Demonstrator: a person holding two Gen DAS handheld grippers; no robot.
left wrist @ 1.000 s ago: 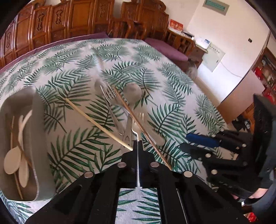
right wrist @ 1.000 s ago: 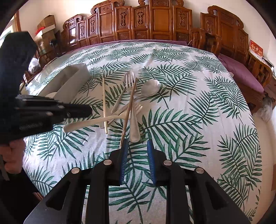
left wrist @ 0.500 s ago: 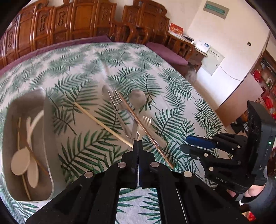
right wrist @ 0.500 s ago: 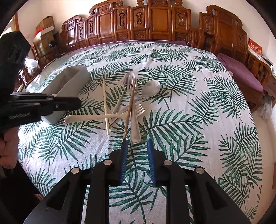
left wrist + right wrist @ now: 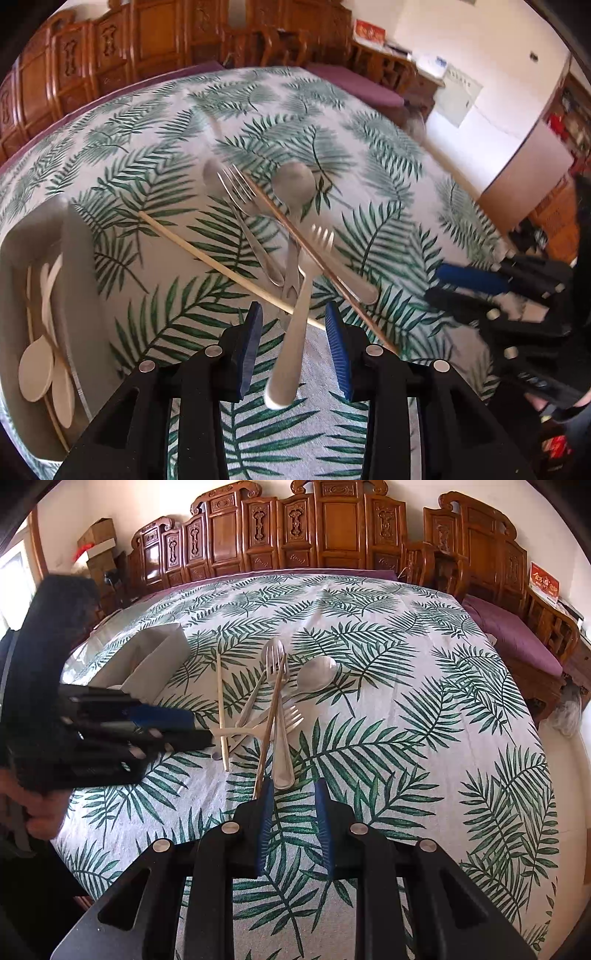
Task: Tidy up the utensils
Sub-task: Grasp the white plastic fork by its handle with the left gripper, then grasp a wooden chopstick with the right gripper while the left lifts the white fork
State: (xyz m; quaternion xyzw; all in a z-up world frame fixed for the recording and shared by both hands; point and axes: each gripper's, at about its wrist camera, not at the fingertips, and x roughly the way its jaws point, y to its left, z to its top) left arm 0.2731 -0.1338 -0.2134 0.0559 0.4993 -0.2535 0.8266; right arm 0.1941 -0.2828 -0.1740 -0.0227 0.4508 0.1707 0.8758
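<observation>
White fork [image 5: 295, 332], between open left hand-held gripper [image 5: 294, 334]

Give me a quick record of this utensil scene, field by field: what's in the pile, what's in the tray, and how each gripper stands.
surface: table with palm-leaf cloth
pile: metal forks, metal spoon, two chopsticks, white plastic fork
tray: white spoons and a stick inside
left hand-held gripper: open, white plastic fork handle between its fingers, untouched
right hand-held gripper: open, holds nothing, just short of the pile

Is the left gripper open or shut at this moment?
Open. In the left wrist view the left gripper has its blue pads well apart, and the white plastic fork passes between them, apparently untouched.
</observation>
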